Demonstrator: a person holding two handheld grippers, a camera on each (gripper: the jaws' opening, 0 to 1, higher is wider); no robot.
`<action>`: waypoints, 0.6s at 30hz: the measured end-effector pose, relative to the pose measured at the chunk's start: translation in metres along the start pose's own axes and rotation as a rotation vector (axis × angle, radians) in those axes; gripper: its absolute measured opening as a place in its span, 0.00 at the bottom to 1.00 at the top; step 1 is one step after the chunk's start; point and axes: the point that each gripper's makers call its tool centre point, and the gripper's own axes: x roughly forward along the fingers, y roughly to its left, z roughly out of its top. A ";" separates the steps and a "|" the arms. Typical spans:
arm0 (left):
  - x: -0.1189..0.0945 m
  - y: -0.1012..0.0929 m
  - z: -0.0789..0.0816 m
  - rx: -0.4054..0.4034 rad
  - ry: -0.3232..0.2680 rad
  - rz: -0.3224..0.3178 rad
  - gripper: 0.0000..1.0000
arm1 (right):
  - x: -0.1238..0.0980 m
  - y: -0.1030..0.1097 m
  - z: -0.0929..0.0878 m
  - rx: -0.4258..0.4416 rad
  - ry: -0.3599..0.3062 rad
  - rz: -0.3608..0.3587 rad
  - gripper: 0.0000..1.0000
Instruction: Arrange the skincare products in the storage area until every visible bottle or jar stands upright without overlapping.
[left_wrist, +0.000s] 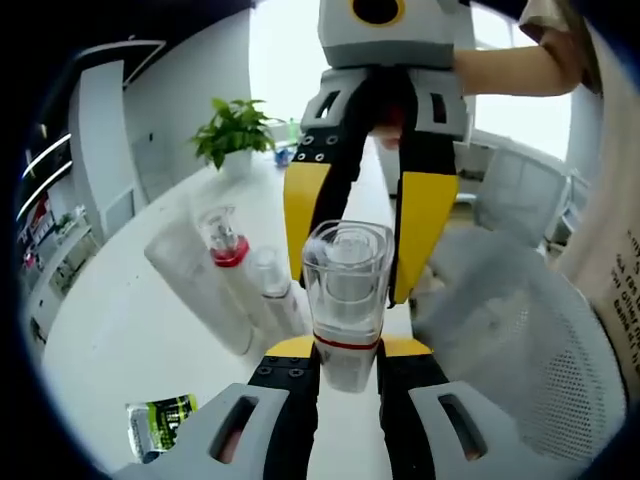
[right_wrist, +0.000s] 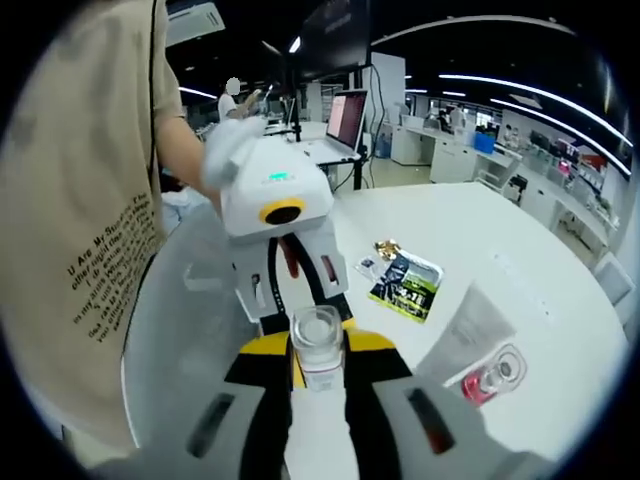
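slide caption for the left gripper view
Left gripper holds a clear bottle as the right gripper meets it above the white table.

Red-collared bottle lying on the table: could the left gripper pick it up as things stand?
Probably not: the left gripper seems shut on the clear bottle, though the red-collared bottle lies unblocked.

You work over a glossy white surface (right_wrist: 480, 225). A potted green leafy plant (left_wrist: 233, 130) stands at its far end before a bright window (left_wrist: 285, 55). White mesh-backed chairs (left_wrist: 525, 185) flank one side. Behind you, dark monitors (right_wrist: 352, 115) occupy office desks under long ceiling light strips (right_wrist: 520, 85).
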 end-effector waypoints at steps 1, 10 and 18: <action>0.003 0.001 -0.002 -0.003 0.002 0.002 0.18 | 0.002 -0.001 -0.004 0.002 0.008 -0.002 0.18; 0.027 0.011 -0.029 -0.034 0.033 0.032 0.18 | 0.022 -0.013 -0.034 0.025 0.062 -0.015 0.19; 0.041 0.012 -0.045 -0.036 0.061 0.039 0.18 | 0.032 -0.015 -0.053 0.052 0.086 -0.007 0.19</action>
